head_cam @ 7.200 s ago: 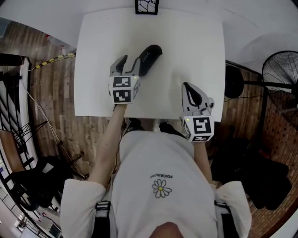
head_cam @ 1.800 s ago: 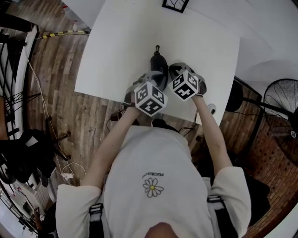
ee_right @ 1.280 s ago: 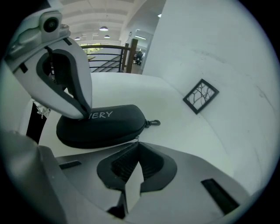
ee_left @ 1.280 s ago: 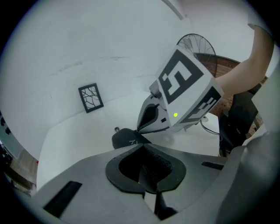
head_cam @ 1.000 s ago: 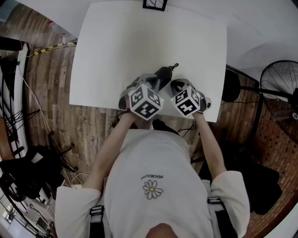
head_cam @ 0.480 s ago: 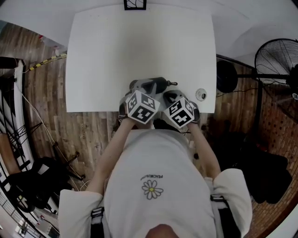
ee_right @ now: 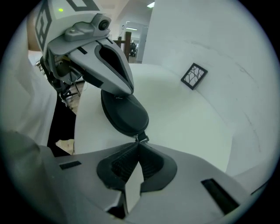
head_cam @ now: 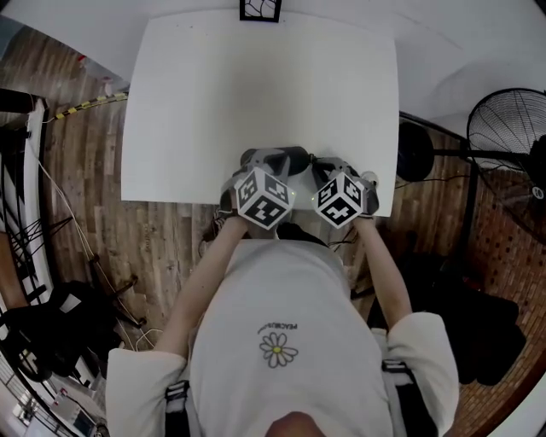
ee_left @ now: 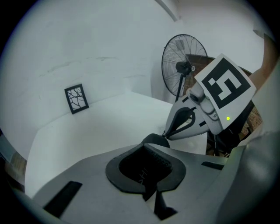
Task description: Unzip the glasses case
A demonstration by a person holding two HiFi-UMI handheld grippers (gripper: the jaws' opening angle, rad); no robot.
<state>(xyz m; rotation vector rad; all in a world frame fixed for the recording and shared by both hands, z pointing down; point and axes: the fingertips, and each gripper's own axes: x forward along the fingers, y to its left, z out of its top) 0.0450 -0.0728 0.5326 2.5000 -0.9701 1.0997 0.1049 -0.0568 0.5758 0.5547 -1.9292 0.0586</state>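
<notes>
Right gripper (ee_right: 138, 148), closed on the zipper pull (ee_right: 141, 139), has shifted right along the counter's (head_cam: 256, 102) near edge. Left gripper (ee_right: 120, 92) stays clamped on the glasses case (ee_right: 124, 114).

left gripper (ee_left: 146, 153), right gripper (ee_right: 138, 146), jaws pressed together (both), angled downward, side by side

The white table (head_cam: 256, 94) has a square top over a wooden floor (head_cam: 94, 162). A black glasses case (ee_right: 124, 111) lies flat on it close to the near edge (a little right of middle). At the far edge's middle stands a small black-framed card (head_cam: 259, 8).
</notes>
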